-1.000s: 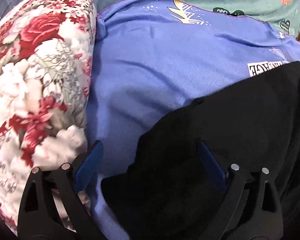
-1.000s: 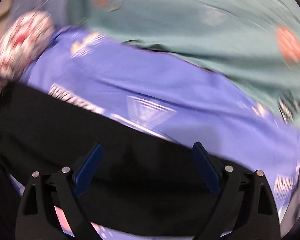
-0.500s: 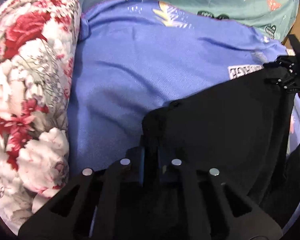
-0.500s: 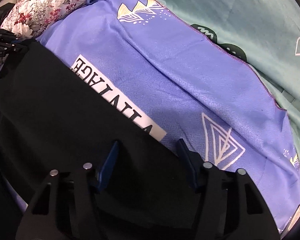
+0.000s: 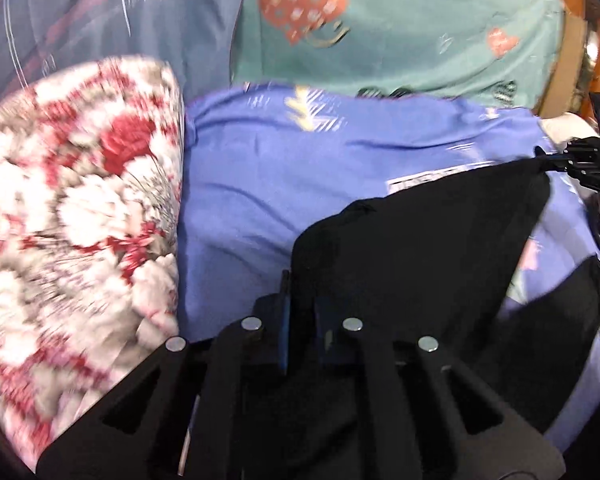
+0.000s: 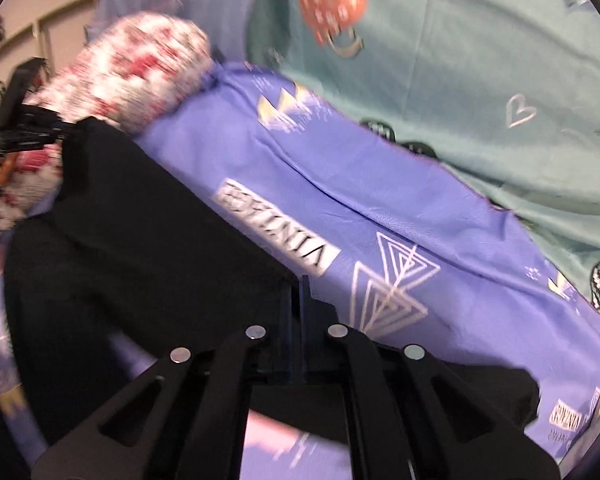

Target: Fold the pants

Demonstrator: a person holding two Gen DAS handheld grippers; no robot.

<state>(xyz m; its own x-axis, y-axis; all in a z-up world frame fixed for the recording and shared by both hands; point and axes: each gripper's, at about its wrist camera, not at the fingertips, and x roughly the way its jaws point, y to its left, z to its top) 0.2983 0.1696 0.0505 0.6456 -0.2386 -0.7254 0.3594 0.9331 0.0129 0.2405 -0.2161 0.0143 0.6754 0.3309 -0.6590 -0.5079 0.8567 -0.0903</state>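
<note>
Black pants (image 5: pixel 412 248) hang stretched between my two grippers above a purple printed sheet (image 5: pixel 268 184). My left gripper (image 5: pixel 300 300) is shut on one corner of the pants' top edge. My right gripper (image 6: pixel 296 300) is shut on the other corner of the pants (image 6: pixel 140 248). In the left wrist view the right gripper (image 5: pixel 580 164) shows at the far right, pinching the cloth. In the right wrist view the left gripper (image 6: pixel 32 132) shows at the far left. The lower part of the pants droops below the held edge.
A red and white floral pillow (image 5: pixel 72 208) lies left of the pants, also in the right wrist view (image 6: pixel 140 68). A teal bedsheet with hearts (image 5: pixel 400 28) lies beyond the purple sheet (image 6: pixel 380 208). A wooden bed frame (image 5: pixel 568 52) is at the far right.
Both grippers closed on the pants' edge, the left first and the right after, then lifted it off the purple sheet. The views now tilt up toward the teal sheet.
</note>
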